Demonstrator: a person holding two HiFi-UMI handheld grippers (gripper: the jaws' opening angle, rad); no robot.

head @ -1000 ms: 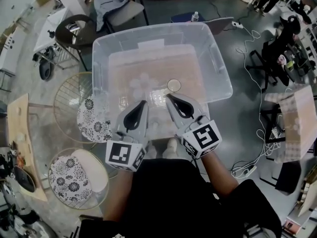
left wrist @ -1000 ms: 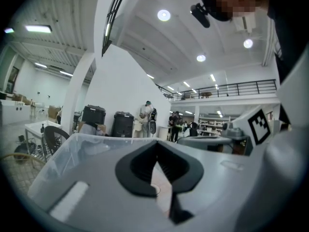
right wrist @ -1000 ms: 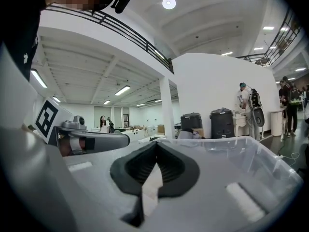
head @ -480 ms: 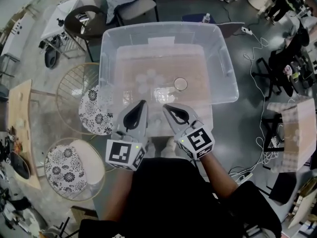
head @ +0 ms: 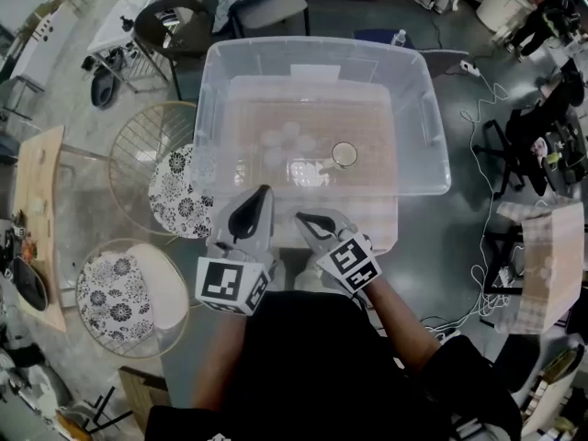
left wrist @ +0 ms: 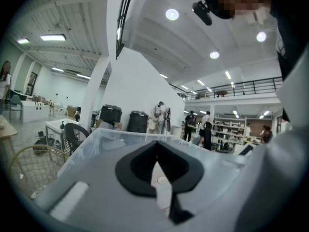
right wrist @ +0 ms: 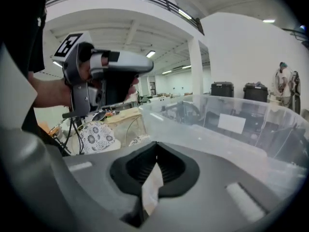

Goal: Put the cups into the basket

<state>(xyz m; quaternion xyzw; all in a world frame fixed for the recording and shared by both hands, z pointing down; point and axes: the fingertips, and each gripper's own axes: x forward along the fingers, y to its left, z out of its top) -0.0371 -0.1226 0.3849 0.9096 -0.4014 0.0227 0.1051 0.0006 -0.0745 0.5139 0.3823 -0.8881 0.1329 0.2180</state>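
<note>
A cup (head: 344,154) with a clear round rim stands on the floor of the clear bin (head: 424,99), ahead of the right tool (head: 299,217) and a little to its right. A loose group of pale cups (head: 280,140) lies in the same bin, ahead of both tools and well apart from their tips; they are faint through the plastic, and I cannot tell how many there are.

The bin is open at the top. Its near wall runs just beyond the tips of both tools.

The left tool (head: 265,191) has its jaws together with nothing gripped, and it points almost level at the near rim of the bin. The right tool sits just beside it, lower and tipped downward. Its jaws are also pressed together on nothing. The two tools are near each other but do not touch. In the right gripper view the left tool shows up high and to the left, held in a hand (right wrist: 50,93).

To the left of the left tool stand two wire chairs. One flower-patterned cushion (head: 179,198) is next to the bin and another cushion (head: 115,294) is closer to the person. A wooden desk (head: 37,186) lies farther left. White cables (head: 478,95) trail over the grey floor to the right of the bin.
</note>
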